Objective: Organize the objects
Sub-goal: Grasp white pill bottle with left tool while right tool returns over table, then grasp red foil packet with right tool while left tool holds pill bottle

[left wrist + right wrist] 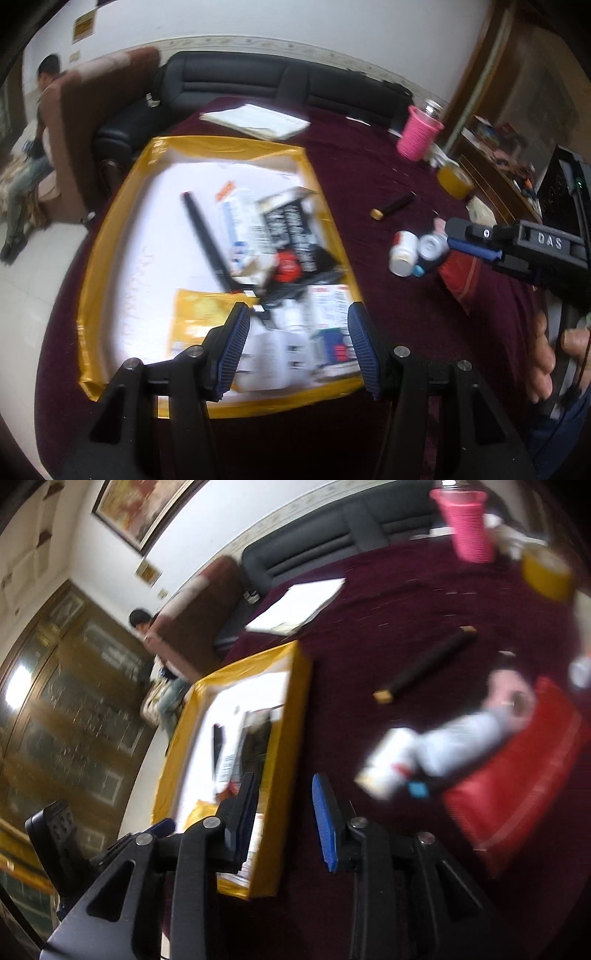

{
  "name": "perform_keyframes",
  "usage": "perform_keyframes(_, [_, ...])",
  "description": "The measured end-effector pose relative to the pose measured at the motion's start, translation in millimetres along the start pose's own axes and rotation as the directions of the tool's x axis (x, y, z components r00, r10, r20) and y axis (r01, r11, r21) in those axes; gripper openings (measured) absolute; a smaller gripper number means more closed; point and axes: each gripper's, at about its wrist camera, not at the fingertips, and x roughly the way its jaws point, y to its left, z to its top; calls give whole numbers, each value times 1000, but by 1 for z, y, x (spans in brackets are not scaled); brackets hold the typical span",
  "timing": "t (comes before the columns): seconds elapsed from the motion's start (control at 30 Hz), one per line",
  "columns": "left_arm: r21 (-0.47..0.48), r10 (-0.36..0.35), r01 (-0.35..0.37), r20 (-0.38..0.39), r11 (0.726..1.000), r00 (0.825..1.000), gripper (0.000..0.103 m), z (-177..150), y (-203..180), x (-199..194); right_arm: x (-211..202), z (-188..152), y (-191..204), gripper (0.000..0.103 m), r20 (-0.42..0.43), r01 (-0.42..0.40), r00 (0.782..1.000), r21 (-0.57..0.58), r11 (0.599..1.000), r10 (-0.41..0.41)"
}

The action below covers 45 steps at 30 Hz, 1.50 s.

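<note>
The small bottles (pixel 413 251) are lying on the tabletop (pixel 369 177) right of the yellow box (pixel 321 206), so the empty, partly open right claw (pixel 284 812) is best widening before closing on one.

Both wrist views look steeply down, close over table; share yellow tray (pixel 314 173) (pixel 295 701).

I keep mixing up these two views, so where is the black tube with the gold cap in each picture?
Left wrist: the black tube lies right of centre on the maroon cloth, right of the yellow tray.
Right wrist: the tube lies upper right of centre, again right of the tray.
Shared landmark: the pink cup.
</note>
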Motion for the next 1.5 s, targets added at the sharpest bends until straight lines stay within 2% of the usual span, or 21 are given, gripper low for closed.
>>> perform_keyframes(0.07, [30, -3, 4, -13, 1000, 1000, 49, 2, -17, 4, -12, 1, -20, 33, 22, 12, 1000, 28, 1000, -13])
perform_keyframes(0.17, [82, -11, 14, -34, 997, 999, 49, 9, -47, 13, -33, 3, -54, 33, 70, 27, 997, 82, 996, -32])
perform_keyframes(0.37, [181, 28, -15, -66, 983, 997, 49, 37, -105, 51, -60, 0, -118, 37, 184, 61, 978, 178, 982, -94])
perform_keyframes(0.47, [212, 82, -61, -93, 975, 992, 49, 49, -124, 81, -65, -3, -150, 38, 180, 74, 976, 240, 968, -120])
perform_keyframes(0.53, [219, 104, -78, -111, 973, 988, 49, 56, -131, 103, -69, -1, -163, 41, 169, 45, 981, 278, 960, -95])
perform_keyframes(0.57, [218, 122, -94, -119, 971, 985, 49, 57, -132, 111, -72, -1, -167, 48, 169, 44, 981, 290, 956, -97])
perform_keyframes(0.63, [226, 139, -104, -145, 969, 980, 49, 61, -135, 130, -75, -2, -172, 53, 165, 66, 978, 326, 943, -126])
perform_keyframes(0.7, [236, 157, -118, -153, 965, 976, 49, 63, -138, 144, -79, -3, -177, 54, 178, 3, 982, 352, 936, -70])
perform_keyframes(0.8, [252, 187, -142, -165, 957, 968, 49, 65, -141, 162, -85, -4, -178, 55, 190, 5, 979, 366, 931, -80])
perform_keyframes(0.9, [250, 191, -144, -176, 957, 966, 47, 63, -141, 174, -82, -5, -181, 55, 185, -18, 981, 371, 928, -55])
perform_keyframes(0.93, [238, 179, -138, -165, 961, 970, 43, 62, -140, 173, -80, -4, -181, 55, 183, -12, 981, 371, 929, -61])
perform_keyframes(0.97, [234, 177, -137, -157, 962, 972, 32, 59, -139, 171, -79, -4, -181, 55, 182, -10, 981, 367, 930, -62])
perform_keyframes(1.0, [234, 178, -140, -150, 962, 973, 29, 55, -139, 167, -79, -4, -181, 55, 182, -8, 981, 364, 931, -62])
perform_keyframes(1.1, [179, 113, -87, -144, 980, 983, 29, 40, -132, 149, -80, -4, -182, 55, 180, 26, 979, 360, 933, -97])
perform_keyframes(1.2, [187, 77, -54, -122, 981, 990, 29, 16, -133, 129, -76, -5, -183, 55, 164, 53, 979, 365, 929, -121])
perform_keyframes(1.33, [226, 79, -61, -74, 972, 994, 29, -4, -136, 120, -66, -4, -177, 55, 134, 84, 981, 344, 935, -138])
perform_keyframes(1.4, [246, 91, -75, -56, 966, 994, 29, -6, -139, 121, -59, -4, -173, 57, 121, 110, 980, 336, 936, -158])
perform_keyframes(1.5, [247, 73, -59, -46, 967, 996, 29, -3, -135, 121, -44, -8, -167, 59, 70, 137, 982, 368, 920, -174])
